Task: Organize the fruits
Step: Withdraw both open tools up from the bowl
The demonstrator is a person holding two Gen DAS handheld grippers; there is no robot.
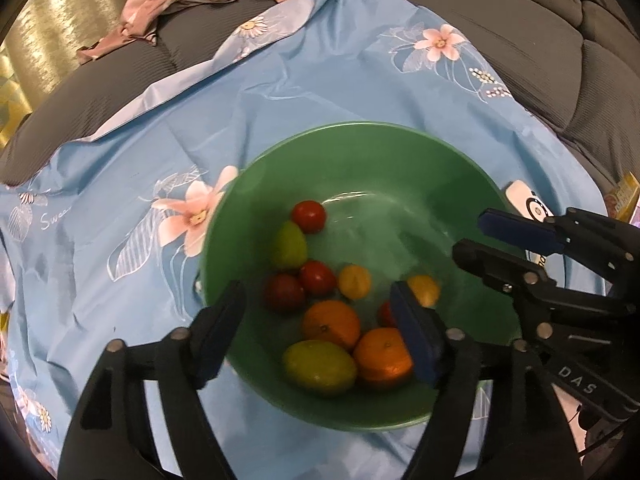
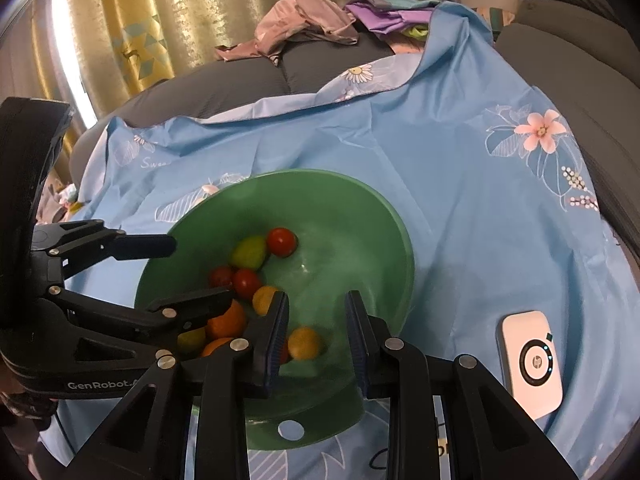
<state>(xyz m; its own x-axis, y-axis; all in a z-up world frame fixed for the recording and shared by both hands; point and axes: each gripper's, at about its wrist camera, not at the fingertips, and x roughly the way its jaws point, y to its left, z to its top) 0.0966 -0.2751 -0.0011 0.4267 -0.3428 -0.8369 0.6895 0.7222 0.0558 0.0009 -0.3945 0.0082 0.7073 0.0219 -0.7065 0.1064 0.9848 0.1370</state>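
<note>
A: Looking down our left gripper (image 1: 316, 332), we see its jaws spread wide with nothing between the pads — they hang over the green bowl (image 1: 400, 152).
B: And the fruit?
A: All inside the bowl: two oranges (image 1: 331, 323) side by side near the close wall, a green fruit (image 1: 319, 367) touching them, three red tomatoes (image 1: 308, 217) and small yellow ones (image 1: 354, 281) further in.
B: From our right gripper (image 2: 316, 340) we see narrow-set jaws, empty, above the bowl's (image 2: 320, 188) near rim. We count it as clenched on nothing.
A: Where does the bowl sit?
B: On a blue flowered cloth (image 2: 460, 184) over a grey sofa (image 2: 248, 80) — a white device (image 2: 530, 364) lies on the cloth, just right of the bowl.
</note>
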